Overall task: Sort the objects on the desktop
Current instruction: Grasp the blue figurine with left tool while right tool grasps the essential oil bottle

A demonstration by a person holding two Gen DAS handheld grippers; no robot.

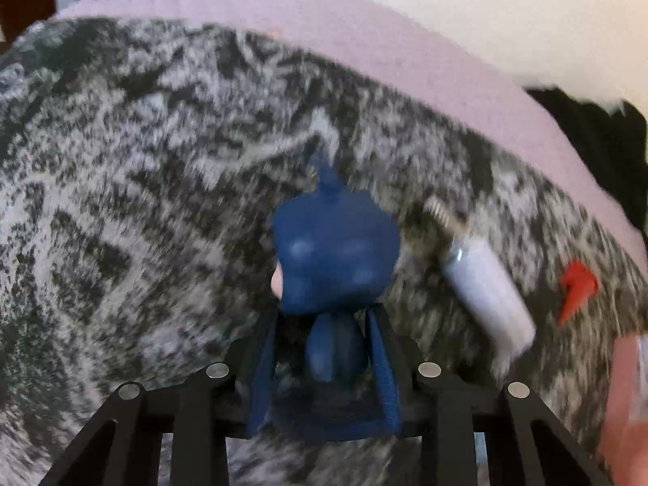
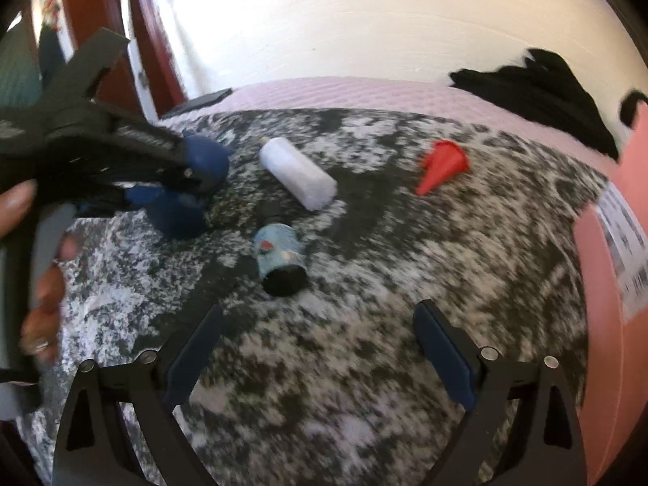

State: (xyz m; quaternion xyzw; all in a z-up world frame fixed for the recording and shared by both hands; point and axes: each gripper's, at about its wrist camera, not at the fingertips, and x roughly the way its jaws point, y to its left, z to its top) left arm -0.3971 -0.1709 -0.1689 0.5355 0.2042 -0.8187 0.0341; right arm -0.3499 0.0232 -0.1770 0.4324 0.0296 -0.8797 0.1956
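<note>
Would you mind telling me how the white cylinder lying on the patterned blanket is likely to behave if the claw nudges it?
The white cylinder lies on its side, so it would probably roll if pushed across its length. The patterned blanket looks soft, which may slow it. Its smooth round wall could slip between the claw pads.

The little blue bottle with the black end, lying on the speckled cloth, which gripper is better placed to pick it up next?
Right. The right gripper is open and empty, with the blue bottle lying just ahead of its fingers. The left gripper is already shut on the blue figurine.
</note>
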